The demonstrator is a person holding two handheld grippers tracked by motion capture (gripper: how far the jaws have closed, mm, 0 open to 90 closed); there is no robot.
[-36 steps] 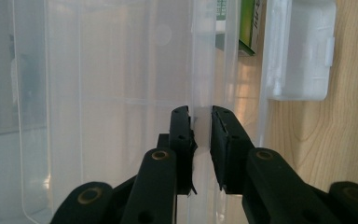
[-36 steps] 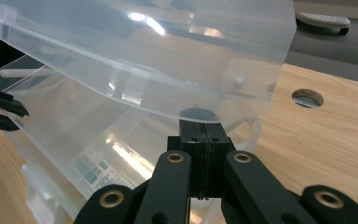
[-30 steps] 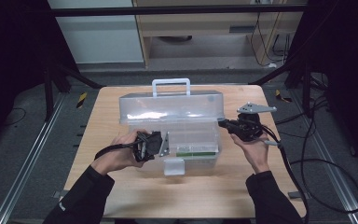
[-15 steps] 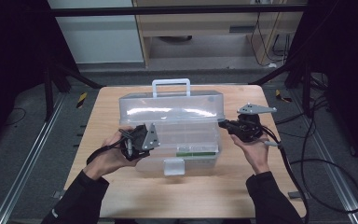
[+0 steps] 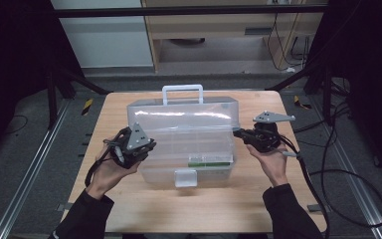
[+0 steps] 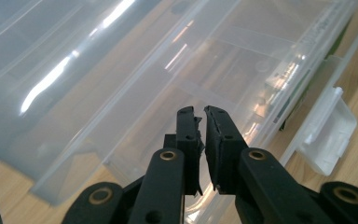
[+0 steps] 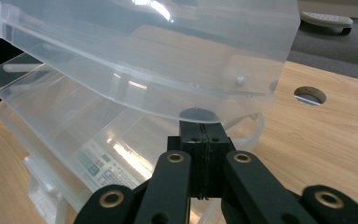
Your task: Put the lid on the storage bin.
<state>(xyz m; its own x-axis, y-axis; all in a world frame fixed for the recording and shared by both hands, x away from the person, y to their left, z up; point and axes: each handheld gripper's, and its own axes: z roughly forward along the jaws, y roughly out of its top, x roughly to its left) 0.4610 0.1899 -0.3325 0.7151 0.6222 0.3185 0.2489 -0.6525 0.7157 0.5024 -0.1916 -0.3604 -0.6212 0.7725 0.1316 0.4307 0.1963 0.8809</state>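
Observation:
A clear plastic toolbox (image 5: 179,149) with a white handle (image 5: 182,90) stands in the middle of the wooden table (image 5: 229,209). Its lid (image 5: 184,113) is raised and tilted back. My left gripper (image 5: 148,147) hangs just left of the box, off its wall. In the left gripper view my left gripper (image 6: 203,116) has just been closing. Only a thin slit is left, with nothing in it. My right gripper (image 5: 237,133) is shut, and its tips (image 7: 200,127) touch the underside of the lid's right edge (image 7: 223,105).
A white latch (image 5: 185,178) hangs open at the box's front. A green-labelled card (image 5: 210,162) lies inside the box, near its front right. A round hole (image 7: 310,94) is cut in the table right of the box. Cables (image 5: 328,179) trail off the table's right side.
My left gripper has drawn away from the box's left front to the left and slightly up. The right gripper and the box have stayed put.

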